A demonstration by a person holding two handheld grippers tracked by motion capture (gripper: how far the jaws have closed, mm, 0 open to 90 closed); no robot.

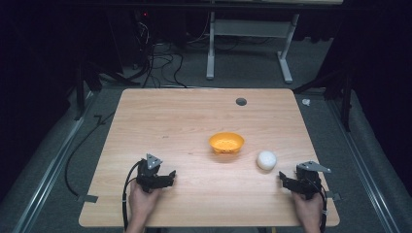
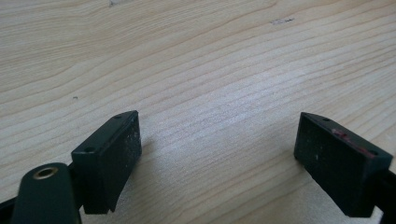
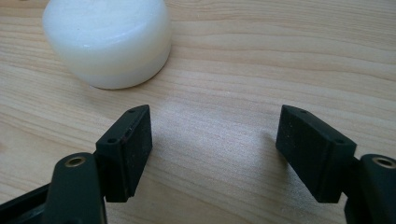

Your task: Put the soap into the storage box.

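An orange bowl (image 1: 226, 142) sits near the middle of the wooden table (image 1: 184, 121). A white rounded object (image 1: 266, 160) lies to its right; in the right gripper view the same white object (image 3: 108, 41) sits just beyond and left of the jaws. My right gripper (image 3: 214, 148) rests low over the table near the front right, open and empty, also seen from above (image 1: 283, 177). My left gripper (image 2: 218, 156) is open over bare wood at the front left (image 1: 171, 175), with nothing between its jaws.
A dark round cable hole (image 1: 241, 101) is set in the far part of the tabletop. Beyond the table stand a white desk frame (image 1: 248, 43) and tangled cables (image 1: 160, 58) on the grey floor. Cables trail off the left side.
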